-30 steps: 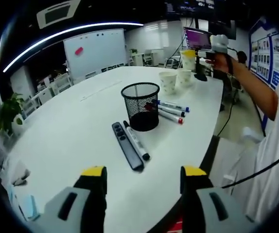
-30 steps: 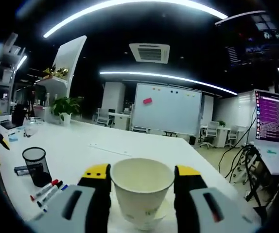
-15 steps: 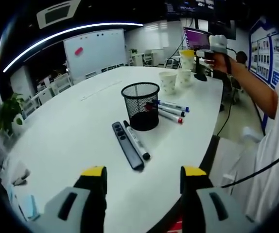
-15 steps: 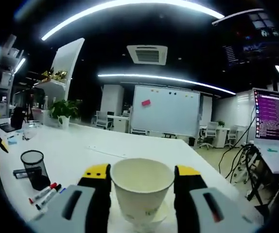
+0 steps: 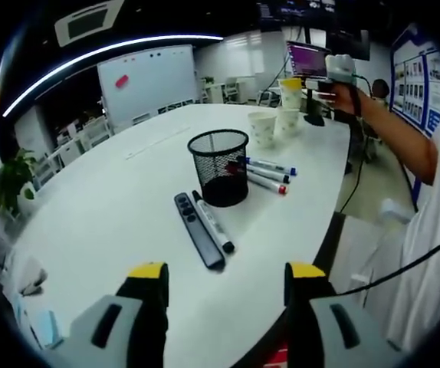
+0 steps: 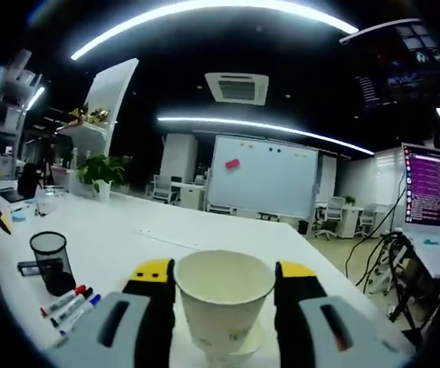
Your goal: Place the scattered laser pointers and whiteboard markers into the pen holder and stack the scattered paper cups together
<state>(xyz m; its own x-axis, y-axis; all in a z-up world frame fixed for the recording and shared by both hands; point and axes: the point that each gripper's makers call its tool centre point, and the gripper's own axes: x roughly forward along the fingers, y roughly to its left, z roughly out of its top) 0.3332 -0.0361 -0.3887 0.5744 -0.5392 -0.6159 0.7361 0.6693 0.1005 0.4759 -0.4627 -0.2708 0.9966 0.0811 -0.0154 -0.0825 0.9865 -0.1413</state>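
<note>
My left gripper (image 5: 226,274) hangs open over the near edge of the white table (image 5: 113,207), holding nothing. Ahead of it stands a black mesh pen holder (image 5: 220,165). A black laser pointer (image 5: 198,230) and a black-capped marker (image 5: 214,222) lie side by side in front of the holder. Three markers (image 5: 270,175) lie to its right. Two paper cups (image 5: 264,128) stand farther back. A person's hand holds my right gripper (image 6: 224,276) shut on a paper cup (image 6: 224,303), lifted just above another cup (image 5: 290,120).
A laptop (image 6: 435,222) with a lit screen stands at the table's far right end, cables hanging behind it. A whiteboard (image 6: 262,180) stands across the room. The person's arm (image 5: 404,146) and body are at the table's right side. A potted plant (image 5: 9,180) stands at the left.
The right gripper with its cup has shifted a little, slightly upward in the left gripper view. The things on the table lie where they were.
</note>
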